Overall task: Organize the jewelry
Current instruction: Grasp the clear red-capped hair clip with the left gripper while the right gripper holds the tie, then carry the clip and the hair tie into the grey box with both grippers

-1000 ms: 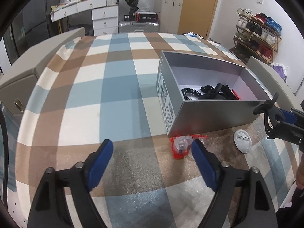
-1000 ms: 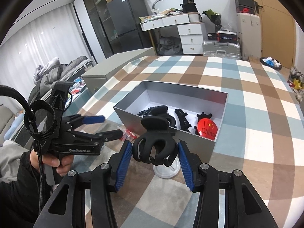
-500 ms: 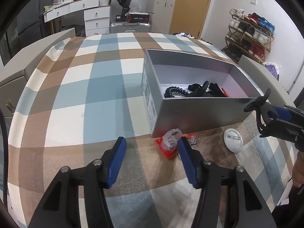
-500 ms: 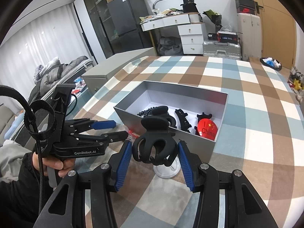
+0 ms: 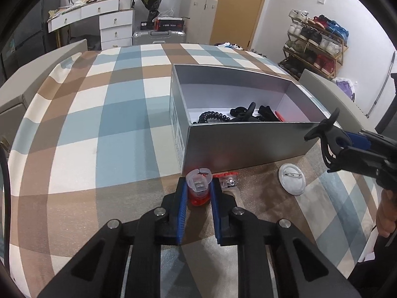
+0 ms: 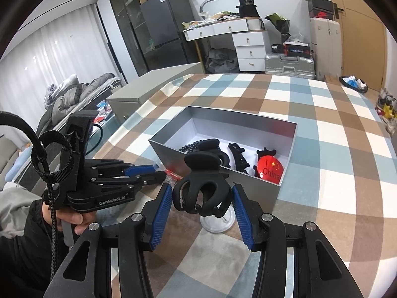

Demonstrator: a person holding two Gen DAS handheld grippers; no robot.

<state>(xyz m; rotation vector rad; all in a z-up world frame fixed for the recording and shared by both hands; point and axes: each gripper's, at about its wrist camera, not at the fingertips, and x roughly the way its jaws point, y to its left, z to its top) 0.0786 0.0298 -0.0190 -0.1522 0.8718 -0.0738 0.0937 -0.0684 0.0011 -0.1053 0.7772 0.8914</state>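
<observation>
A small red and clear plastic piece point(image 5: 198, 188) stands on the checked cloth just in front of the grey box point(image 5: 248, 146). My left gripper point(image 5: 198, 186) has it between its blue pads; the jaws are closing and both pads touch its sides. In the right wrist view the left gripper point(image 6: 160, 171) reaches toward the box's near corner. My right gripper point(image 6: 201, 190) is shut on a black hair claw point(image 6: 198, 164), held above the table before the grey box point(image 6: 223, 114). Inside lie a black coil tie point(image 6: 189, 146), black claws and a red badge point(image 6: 270, 168).
A white round badge point(image 5: 291, 178) lies face down by the box's front wall, beside a second small clear and red piece point(image 5: 228, 181). A grey cabinet point(image 6: 153, 87) stands at the table's left edge. A person's hand point(image 6: 74, 219) holds the left gripper.
The left gripper has moved up to the red and clear piece, and its wide jaws have come together around it. The right gripper and its black claw have stayed still.
</observation>
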